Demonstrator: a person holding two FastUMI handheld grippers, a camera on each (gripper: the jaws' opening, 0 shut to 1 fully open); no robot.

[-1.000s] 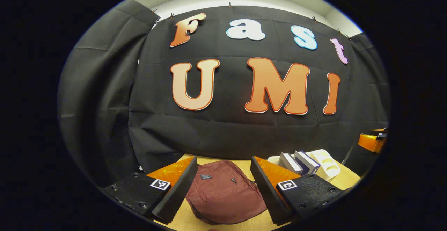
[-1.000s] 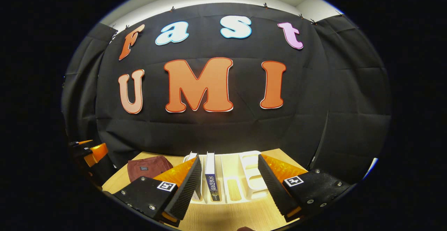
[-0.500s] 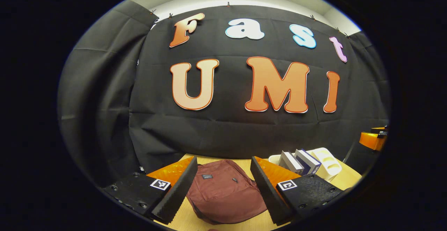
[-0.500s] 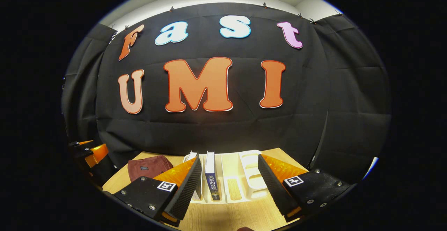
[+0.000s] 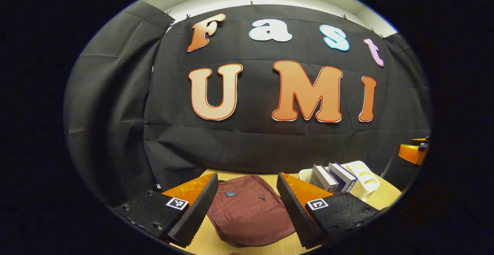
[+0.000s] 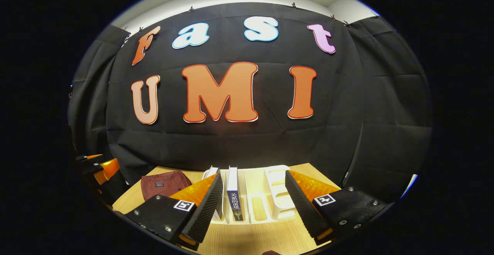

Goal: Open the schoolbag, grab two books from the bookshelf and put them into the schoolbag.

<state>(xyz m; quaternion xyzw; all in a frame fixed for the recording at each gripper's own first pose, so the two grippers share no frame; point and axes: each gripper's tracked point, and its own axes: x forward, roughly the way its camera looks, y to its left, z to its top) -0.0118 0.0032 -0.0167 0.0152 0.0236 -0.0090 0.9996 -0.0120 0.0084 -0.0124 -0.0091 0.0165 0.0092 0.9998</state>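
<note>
On the left, the left tongs (image 5: 247, 203) hang spread and empty, with the maroon schoolbag (image 5: 251, 214) lying flat and zipped on the tabletop (image 6: 251, 239) straight ahead between their fingers. To the right, the right tongs (image 6: 252, 205) are spread too, facing the white bookshelf (image 6: 276, 197), where two books (image 6: 233, 193) stand upright, spines toward them. The left tongs look nearer the bag.

Pale characters run down the spine of the dark-blue book (image 6: 234, 193), lower centre of the right gripper view, too small to read. The patch (image 5: 231, 194) on the schoolbag (image 5: 251, 218) is illegible.
</note>
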